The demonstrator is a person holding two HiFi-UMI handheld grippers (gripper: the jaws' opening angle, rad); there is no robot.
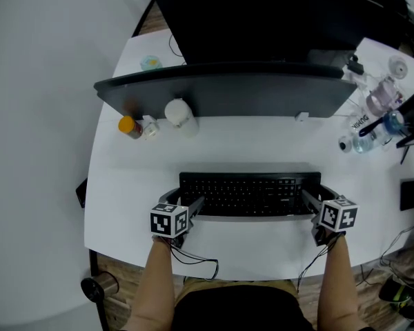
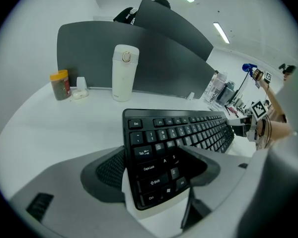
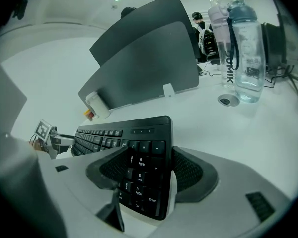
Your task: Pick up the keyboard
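On the white counter (image 1: 248, 147), the black keyboard (image 1: 248, 193) lies crosswise, long axis left to right, the left tool (image 1: 193, 205) and right tool (image 1: 309, 200) each pinching one short end.

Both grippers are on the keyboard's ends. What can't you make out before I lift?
Underside of the keyboard: hidden by its own body, every view.
Label on the jar: too small, left gripper view.
Black object at right: cut off by the frame edge, head view.
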